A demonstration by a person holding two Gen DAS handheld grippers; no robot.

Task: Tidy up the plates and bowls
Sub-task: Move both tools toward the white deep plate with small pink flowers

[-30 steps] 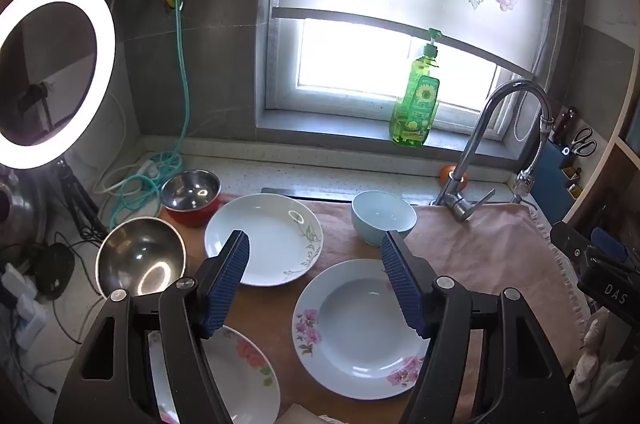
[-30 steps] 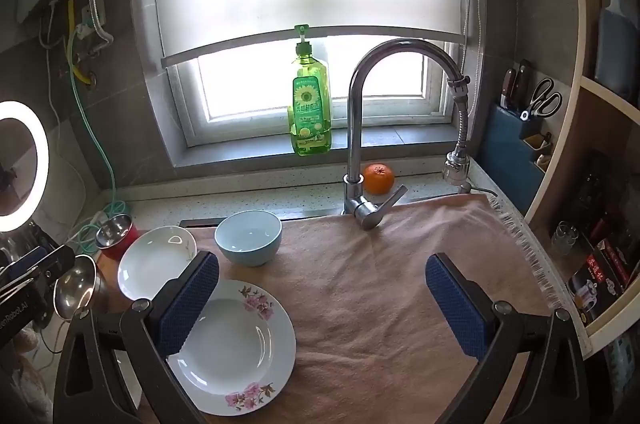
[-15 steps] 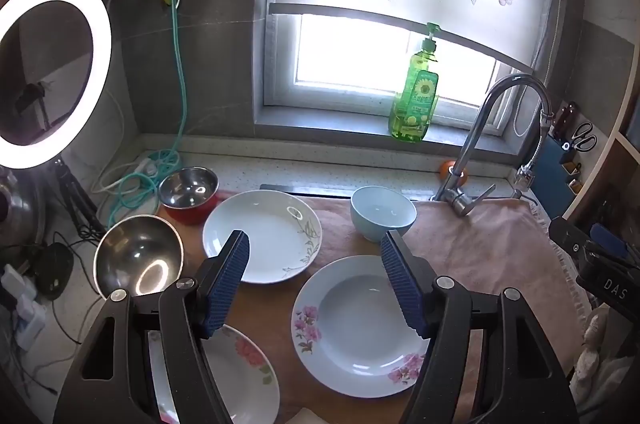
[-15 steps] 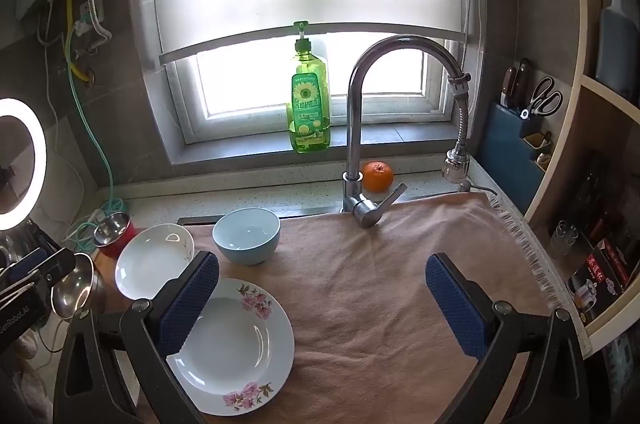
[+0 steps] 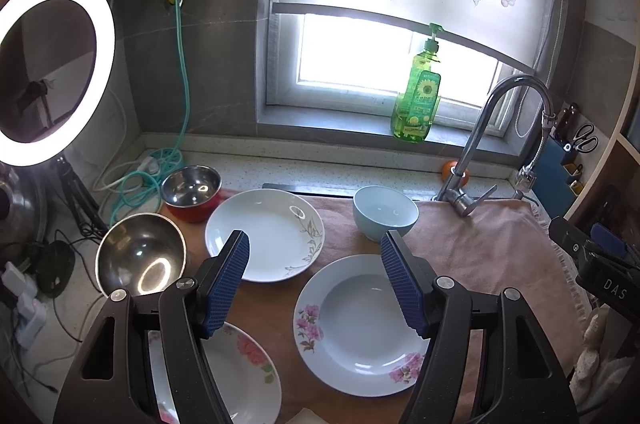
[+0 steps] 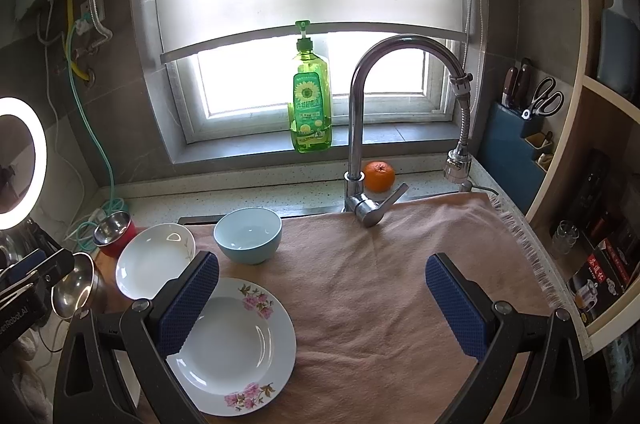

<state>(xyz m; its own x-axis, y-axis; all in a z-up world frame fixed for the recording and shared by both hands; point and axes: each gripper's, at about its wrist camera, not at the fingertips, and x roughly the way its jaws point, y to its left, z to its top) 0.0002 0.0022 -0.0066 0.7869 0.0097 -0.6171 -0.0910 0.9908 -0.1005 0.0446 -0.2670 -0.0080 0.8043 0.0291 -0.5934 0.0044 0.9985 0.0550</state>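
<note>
Wide open stretch on the pink towel (image 6: 400, 284) covering the bench: its whole right half lies bare, running out to a fringed edge on the right. The dishes crowd the left half. Biggest piece, the pink-flowered deep plate (image 5: 360, 324), sits at the towel's left edge, right under the left gripper (image 5: 316, 280), whose fingers are spread wide and hold nothing. Just behind it and to the left, the white plate with a grey sprig (image 5: 264, 236) lies on the bare bench, apart from the flowered one. A second flowered plate (image 5: 240, 372) lies at the near-left, partly hidden by the left gripper's frame. The large steel bowl (image 5: 140, 256) sits further left, tilted, close to the sprig plate's rim. The pale blue bowl (image 6: 248, 234) stands upright on the towel's back edge, just behind the deep plate. The small steel bowl with a red outside (image 5: 192, 190) is at the back-left, beside coiled green hose (image 5: 136, 180). The right gripper (image 6: 322, 288) hangs above the empty towel, fingers parted wide, empty. At the back, the tap (image 6: 360, 128) arches over the towel's rear edge, an orange (image 6: 379, 176) beside its base, a green soap bottle (image 6: 310, 108) on the sill.
</note>
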